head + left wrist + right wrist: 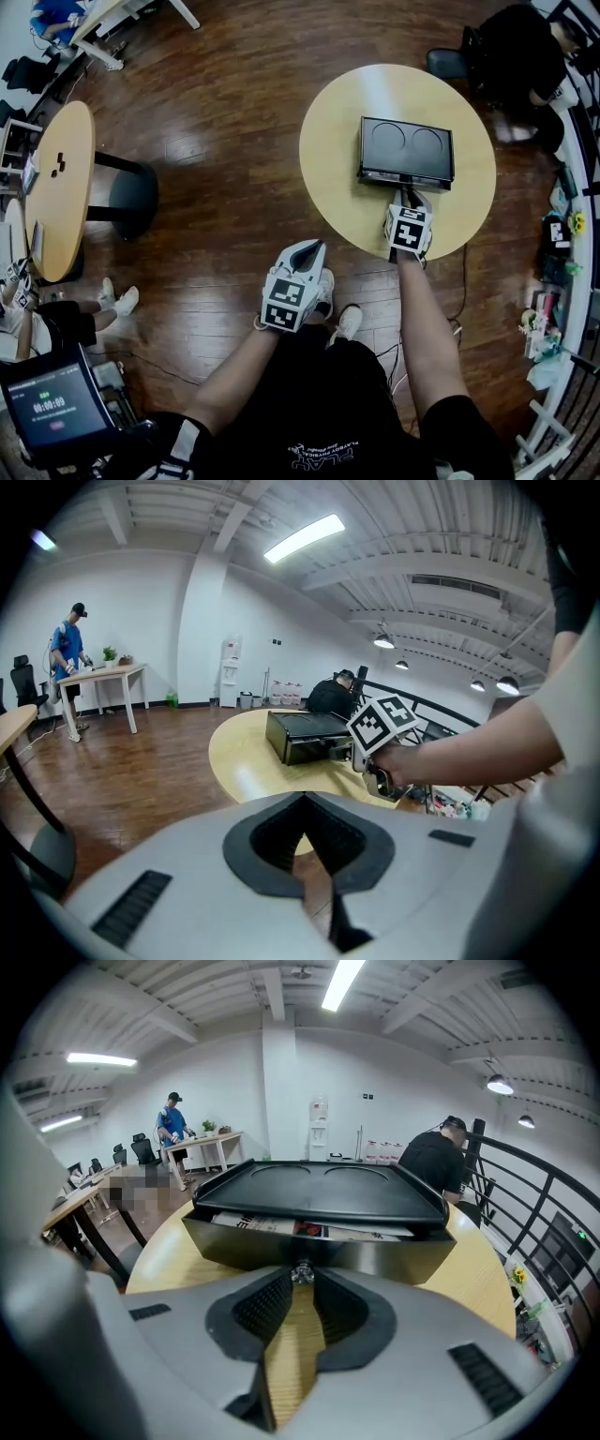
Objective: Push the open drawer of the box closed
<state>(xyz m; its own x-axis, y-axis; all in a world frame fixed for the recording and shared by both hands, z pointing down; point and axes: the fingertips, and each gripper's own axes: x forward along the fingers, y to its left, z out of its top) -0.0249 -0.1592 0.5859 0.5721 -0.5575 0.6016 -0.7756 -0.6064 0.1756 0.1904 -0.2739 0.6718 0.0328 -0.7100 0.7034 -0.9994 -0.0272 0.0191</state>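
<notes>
The box (406, 150) was seen upper right in the head view, the right gripper (409, 230) set at its front to push; the idle left gripper (305, 808) was shown pressed together, empty; the knob (300, 1272) of the ajar drawer (403, 1252) was pinched centre-frame by the right jaws.

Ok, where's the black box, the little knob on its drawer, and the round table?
box (406, 150), head view, on its flat black top.
knob (301, 1272), right gripper view, on its shiny metal front.
table (337, 141), head view, on the bare wood left of the box.
</notes>
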